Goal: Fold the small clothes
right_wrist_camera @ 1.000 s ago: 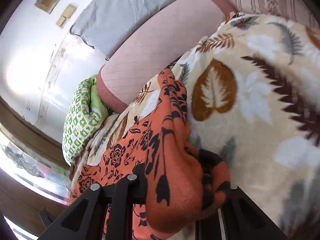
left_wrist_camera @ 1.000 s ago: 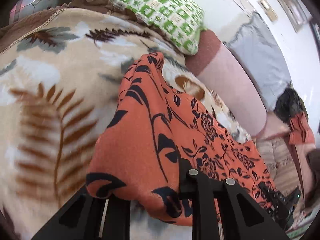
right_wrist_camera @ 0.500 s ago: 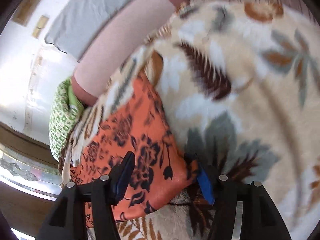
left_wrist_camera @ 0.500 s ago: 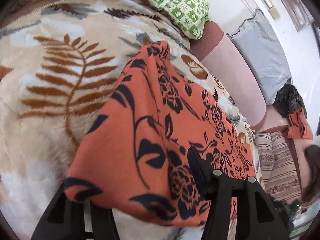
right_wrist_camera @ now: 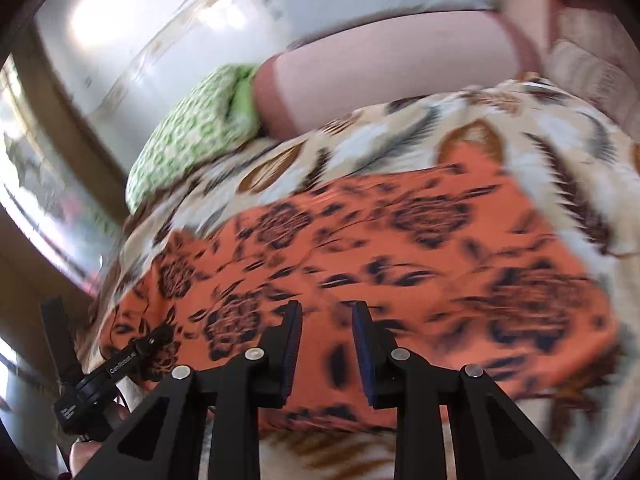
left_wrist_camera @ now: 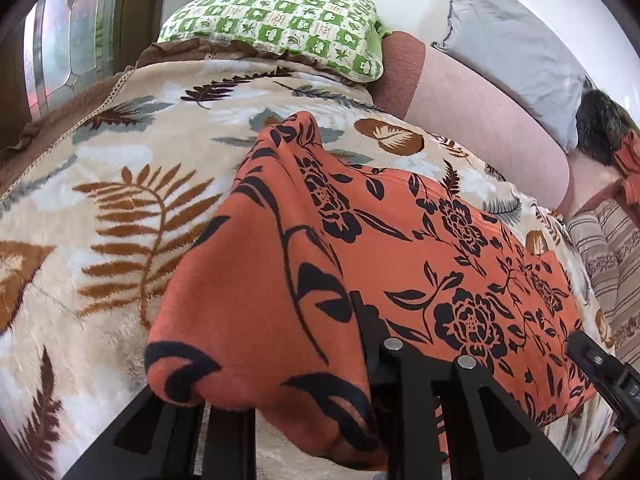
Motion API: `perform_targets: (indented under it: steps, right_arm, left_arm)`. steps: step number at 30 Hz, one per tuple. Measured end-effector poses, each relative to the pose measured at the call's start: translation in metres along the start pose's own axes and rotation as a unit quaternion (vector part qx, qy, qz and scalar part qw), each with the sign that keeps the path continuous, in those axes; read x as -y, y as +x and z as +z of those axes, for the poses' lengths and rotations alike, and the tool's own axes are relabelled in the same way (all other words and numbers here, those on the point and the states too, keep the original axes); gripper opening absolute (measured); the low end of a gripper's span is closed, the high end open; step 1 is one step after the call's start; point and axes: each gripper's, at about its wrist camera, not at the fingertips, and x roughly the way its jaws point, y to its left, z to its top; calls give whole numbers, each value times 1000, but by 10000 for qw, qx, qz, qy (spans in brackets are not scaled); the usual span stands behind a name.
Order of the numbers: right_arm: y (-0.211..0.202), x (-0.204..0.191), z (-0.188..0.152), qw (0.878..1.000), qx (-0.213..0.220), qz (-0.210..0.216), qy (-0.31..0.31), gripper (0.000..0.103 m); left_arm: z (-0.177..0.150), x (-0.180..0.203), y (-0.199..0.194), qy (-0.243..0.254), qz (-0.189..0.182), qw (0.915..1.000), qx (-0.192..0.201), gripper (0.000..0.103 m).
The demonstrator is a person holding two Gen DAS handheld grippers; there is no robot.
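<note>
The orange garment (left_wrist_camera: 400,264) with black flowers lies spread on a leaf-patterned blanket (left_wrist_camera: 104,200) covering a bed, its near corner lifted and bunched in the left hand-held gripper (left_wrist_camera: 320,392), whose jaws have just been closing and now clench the cloth. The right hand-held gripper (right_wrist_camera: 326,344) hovers over the garment's near edge, jaws just narrowed but apart with nothing between them, and a green checked pillow (left_wrist_camera: 280,24) lies beyond the blanket
</note>
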Motion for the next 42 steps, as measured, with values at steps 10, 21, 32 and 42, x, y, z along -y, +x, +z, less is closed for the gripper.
perform_targets:
  steps: [10,21,32,42]
  right_arm:
    - [66,-10,-44,9994,-220,-3,-252,25]
    - [63,3,-50,9994,-110,319,-72,25]
    - [65,13,-44,9967,-313,747,100,25]
    - [19,71,-34,9889,40,1405,489,24]
  left_arm:
    - [-1,17,-14,429,158,9984,340,24]
    - [-2,39,-32,764,373,9939,707,23]
    - [-7,98,-56,1564,816,9765,1239,23]
    - [-19,182,-65,2487,732,9578,1240,23]
